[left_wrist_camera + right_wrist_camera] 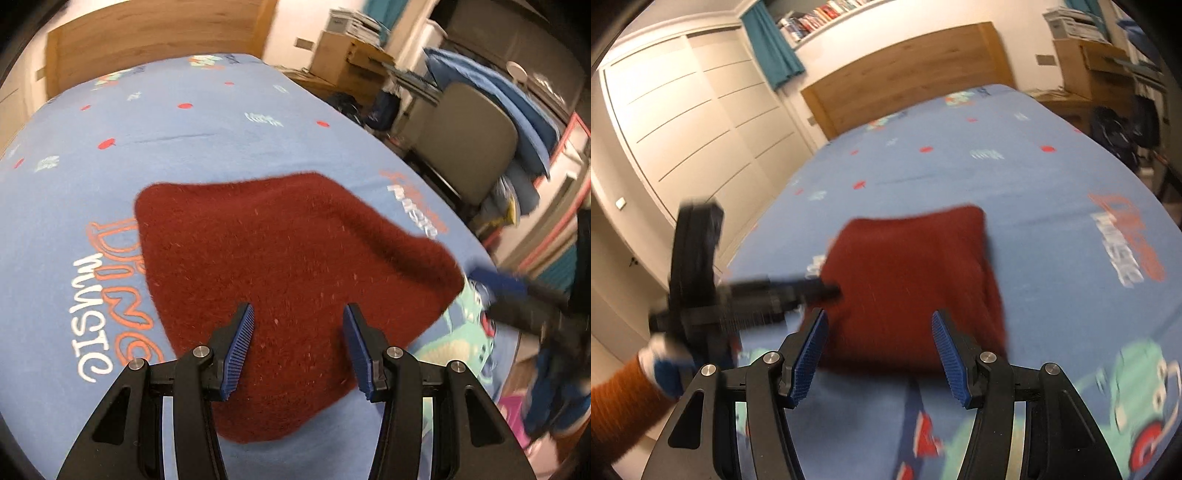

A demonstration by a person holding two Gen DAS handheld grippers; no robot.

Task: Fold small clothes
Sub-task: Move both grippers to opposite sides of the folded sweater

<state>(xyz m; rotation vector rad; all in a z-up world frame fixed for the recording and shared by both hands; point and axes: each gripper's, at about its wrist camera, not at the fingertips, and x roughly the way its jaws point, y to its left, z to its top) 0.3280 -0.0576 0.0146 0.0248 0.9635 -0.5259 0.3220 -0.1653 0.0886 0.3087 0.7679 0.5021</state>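
Observation:
A dark red knitted garment (288, 266) lies folded into a compact shape on the blue printed bed sheet (207, 140). In the left wrist view my left gripper (298, 309) hovers over the garment's near part, open, with nothing between its blue pads. The blurred right gripper (498, 286) shows just off the garment's right corner. In the right wrist view the garment (908, 280) lies ahead of my right gripper (879, 314), which is open and holds nothing. The left gripper (823, 291), blurred, points at the garment's left edge, held by a gloved hand (665, 369) with an orange sleeve.
A wooden headboard (908, 74) stands at the far end of the bed. White wardrobe doors (694, 122) line the left side. A grey chair (469, 147), cardboard boxes (343, 55) and piled blue fabric (517, 99) crowd the floor past the bed's right edge.

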